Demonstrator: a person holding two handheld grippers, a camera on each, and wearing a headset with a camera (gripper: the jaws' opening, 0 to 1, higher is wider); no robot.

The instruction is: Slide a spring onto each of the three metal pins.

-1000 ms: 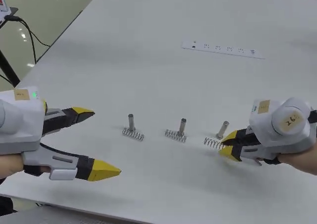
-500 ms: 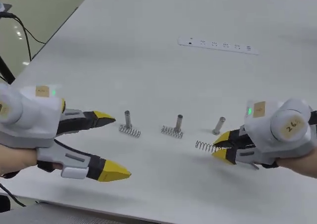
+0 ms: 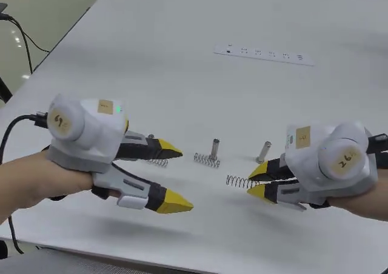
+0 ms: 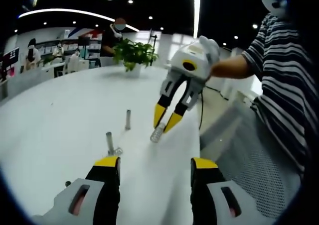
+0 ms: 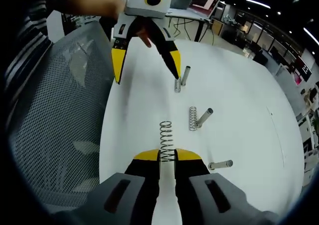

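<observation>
Your right gripper (image 3: 251,183) has its jaws clenched on one end of a spring (image 3: 238,181), the free coils jutting straight out ahead of the yellow tips over the white bench (image 3: 182,74). The nearest pin (image 3: 264,151) stands upright just beside those jaws, clear of the held spring. Opposite, your left gripper (image 3: 182,180) points toward the right one, its jaws spread wide with nothing between them. In the gap between the two sets of jaws stands the middle pin (image 3: 214,148), with a second spring (image 3: 206,160) lying on the bench at its foot. The third pin (image 5: 185,75) stands just beside one tip of the left jaws, a third spring (image 5: 177,85) lying at its base.
</observation>
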